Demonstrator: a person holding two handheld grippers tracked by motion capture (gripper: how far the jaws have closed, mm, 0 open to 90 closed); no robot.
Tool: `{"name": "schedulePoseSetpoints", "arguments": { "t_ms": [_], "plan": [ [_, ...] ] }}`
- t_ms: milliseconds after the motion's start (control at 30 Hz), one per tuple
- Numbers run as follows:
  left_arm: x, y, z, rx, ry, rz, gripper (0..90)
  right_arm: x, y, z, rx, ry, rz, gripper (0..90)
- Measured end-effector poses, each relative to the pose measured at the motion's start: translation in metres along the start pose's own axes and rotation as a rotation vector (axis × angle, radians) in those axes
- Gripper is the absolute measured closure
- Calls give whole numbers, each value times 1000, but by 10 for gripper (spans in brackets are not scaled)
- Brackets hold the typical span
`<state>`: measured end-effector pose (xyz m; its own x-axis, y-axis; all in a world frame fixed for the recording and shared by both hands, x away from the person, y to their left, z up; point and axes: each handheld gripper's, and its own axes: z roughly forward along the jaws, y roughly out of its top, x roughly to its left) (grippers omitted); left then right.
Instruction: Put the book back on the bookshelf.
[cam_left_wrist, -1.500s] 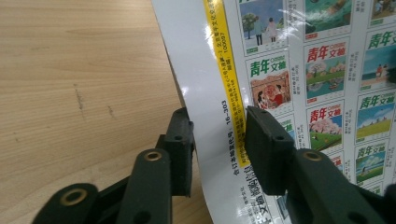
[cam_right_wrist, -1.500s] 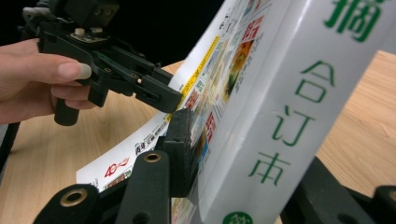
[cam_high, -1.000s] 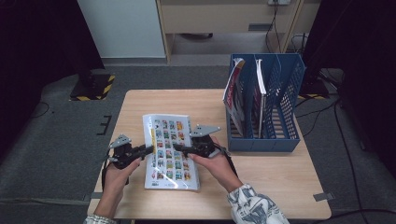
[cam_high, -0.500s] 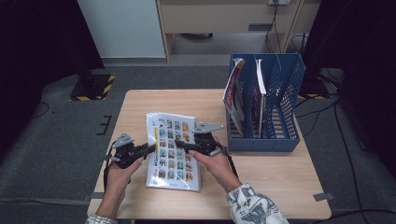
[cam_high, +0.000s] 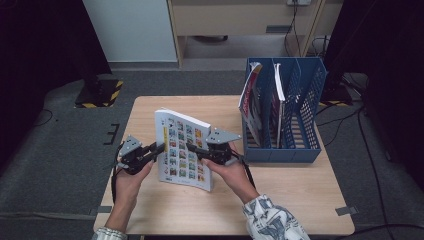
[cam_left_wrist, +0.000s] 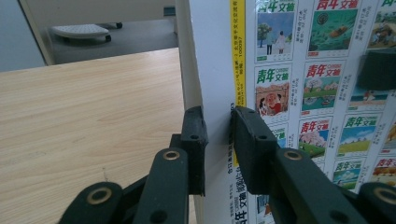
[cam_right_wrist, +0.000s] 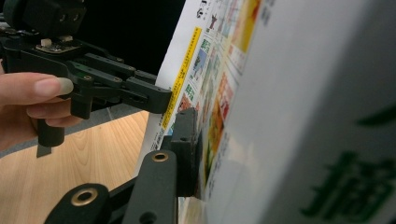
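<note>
1. High view: a person tilts a magazine (cam_high: 181, 150) up off the wooden table (cam_high: 280, 200), left gripper (cam_high: 159, 149) clamped on its spine edge
2. Right gripper (cam_high: 192, 148) grips the opposite edge, its jaws having just been closing on the cover
3. Blue file rack (cam_high: 300, 120) stands just beside, holding other magazines (cam_high: 252, 102)

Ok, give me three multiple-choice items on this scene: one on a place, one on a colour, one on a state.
1. Where does the blue rack stand?
A. at the table's right side
B. on the floor
C. at the table's left edge

2. What colour is the stripe down the magazine cover?
A. red
B. yellow
C. green

3. How is the magazine held?
A. by no gripper
B. flat under one gripper
C. raised between both grippers

A: the rack stands on the table, right.
B: yellow stripe near the edge.
C: left gripper and right gripper pinch it, tilted up.
</note>
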<state>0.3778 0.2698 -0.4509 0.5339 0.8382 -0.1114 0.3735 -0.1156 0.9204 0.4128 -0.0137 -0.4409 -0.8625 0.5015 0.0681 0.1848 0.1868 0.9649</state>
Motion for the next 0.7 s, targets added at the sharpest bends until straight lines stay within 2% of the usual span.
{"name": "schedulePoseSetpoints", "arguments": {
  "t_ms": [200, 267, 400, 500, 533, 667, 700],
  "plan": [
    [-3, -2, -4, -3, -5, 9, 736, 2, -3, -3, -2, -6, 3, 664],
    [-4, -3, -4, 0, -10, 10, 737, 3, -5, -3, -5, -3, 21, 636],
    [-4, -6, -4, 10, -12, 6, 737, 4, -11, -3, -1, 26, 43, 609],
    [-4, -6, -3, 18, -15, 6, 738, 5, -13, 0, 10, 10, 22, 665],
    [-4, -6, -3, 26, -13, 2, 739, 5, -13, 0, 11, 13, 36, 684],
    [-1, -4, 3, 25, -9, -5, 739, 2, -11, 3, 23, -3, 53, 691],
    [0, -3, 4, 23, -8, -6, 740, -1, -9, 4, 24, -9, 40, 693]
  ]
}}
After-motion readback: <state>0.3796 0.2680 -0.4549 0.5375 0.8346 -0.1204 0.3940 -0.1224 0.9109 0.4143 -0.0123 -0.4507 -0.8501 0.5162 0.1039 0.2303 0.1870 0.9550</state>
